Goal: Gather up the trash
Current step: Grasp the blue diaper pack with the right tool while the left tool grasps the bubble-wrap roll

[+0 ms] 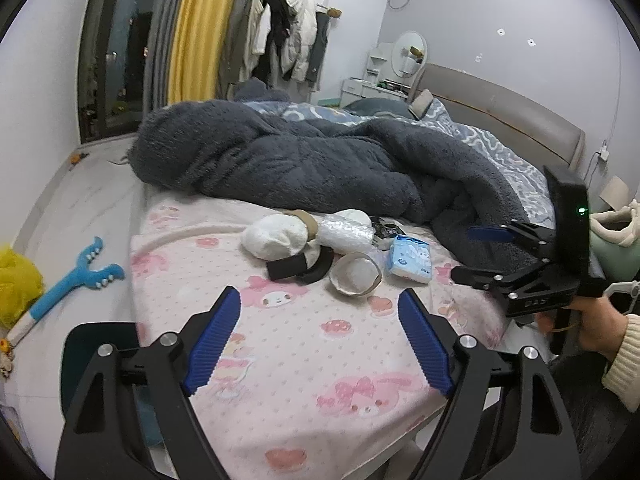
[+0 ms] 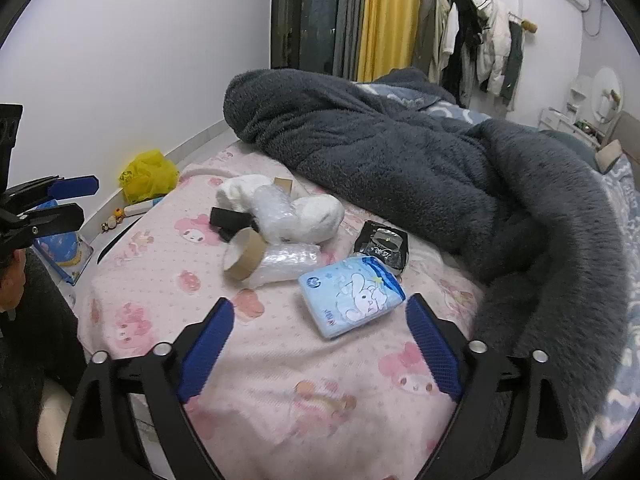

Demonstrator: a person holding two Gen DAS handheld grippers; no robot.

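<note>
On bed, two cardboard tubes, one tissue pack

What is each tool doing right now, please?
Left tool: open, holding nothing, above the bed sheet.
Right tool: open, holding nothing.

A home bedroom

A rumpled grey blanket is lying across the bed, and clothes are hanging beside yellow curtains.
</note>
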